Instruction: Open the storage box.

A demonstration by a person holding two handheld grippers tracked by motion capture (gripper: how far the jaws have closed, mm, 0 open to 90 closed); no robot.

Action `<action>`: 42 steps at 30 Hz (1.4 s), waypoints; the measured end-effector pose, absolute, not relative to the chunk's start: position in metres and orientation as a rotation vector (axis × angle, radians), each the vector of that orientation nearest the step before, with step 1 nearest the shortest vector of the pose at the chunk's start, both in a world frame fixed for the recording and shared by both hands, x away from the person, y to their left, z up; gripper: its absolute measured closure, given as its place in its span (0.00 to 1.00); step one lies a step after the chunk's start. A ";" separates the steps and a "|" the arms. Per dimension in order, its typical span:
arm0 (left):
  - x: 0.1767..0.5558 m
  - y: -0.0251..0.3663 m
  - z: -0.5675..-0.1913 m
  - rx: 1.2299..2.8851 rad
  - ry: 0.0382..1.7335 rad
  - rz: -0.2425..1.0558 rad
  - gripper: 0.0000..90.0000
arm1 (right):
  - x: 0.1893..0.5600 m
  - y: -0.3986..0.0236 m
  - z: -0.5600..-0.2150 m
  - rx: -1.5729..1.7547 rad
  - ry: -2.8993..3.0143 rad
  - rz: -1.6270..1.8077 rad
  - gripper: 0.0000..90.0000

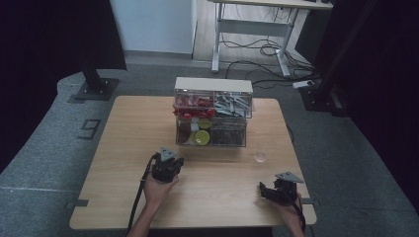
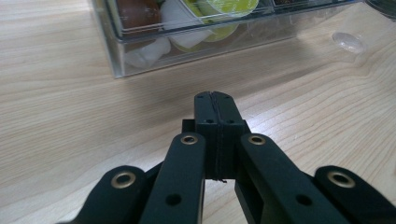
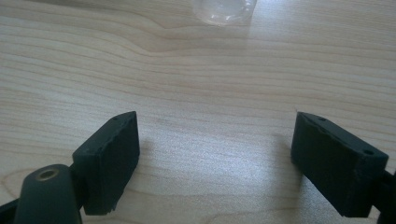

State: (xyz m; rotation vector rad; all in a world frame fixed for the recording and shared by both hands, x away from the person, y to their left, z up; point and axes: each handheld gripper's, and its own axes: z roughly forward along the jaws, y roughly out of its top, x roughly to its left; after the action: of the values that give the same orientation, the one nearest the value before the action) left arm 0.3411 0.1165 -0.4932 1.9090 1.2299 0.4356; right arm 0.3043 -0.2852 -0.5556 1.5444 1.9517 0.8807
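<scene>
A clear plastic drawer organizer [image 1: 212, 116] stands in the middle of the wooden table [image 1: 123, 148]. Its compartments hold red, grey, green and brown small items. My left gripper [image 1: 168, 167] is just in front of it, pointing at the lower left drawer [image 2: 187, 32], jaws pressed together with nothing between them [image 2: 215, 100]. My right gripper [image 1: 267, 191] rests near the front right corner of the table, its jaws wide apart over bare wood [image 3: 215, 140]. A small clear cup [image 1: 260, 157] sits on the table ahead of it [image 3: 224, 10].
The same clear cup [image 2: 348, 41] lies to the right of the organizer. A desk with cables [image 1: 257, 29] stands beyond the table on the grey floor. Dark curtains flank both sides.
</scene>
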 end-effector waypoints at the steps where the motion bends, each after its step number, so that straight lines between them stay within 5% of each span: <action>1: 0.341 0.117 -0.493 1.909 1.230 0.436 1.00 | 0.304 -0.285 -0.556 1.544 1.952 0.881 0.18; 42: 0.390 0.096 -0.499 1.910 1.259 0.387 1.00 | 0.304 -0.285 -0.556 1.545 1.950 0.883 0.18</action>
State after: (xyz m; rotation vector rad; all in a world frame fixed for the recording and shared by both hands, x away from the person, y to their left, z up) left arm 0.3900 0.0958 -0.4992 1.9101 1.2591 0.3873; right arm 0.3039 -0.2851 -0.5556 1.5452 1.9503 0.8827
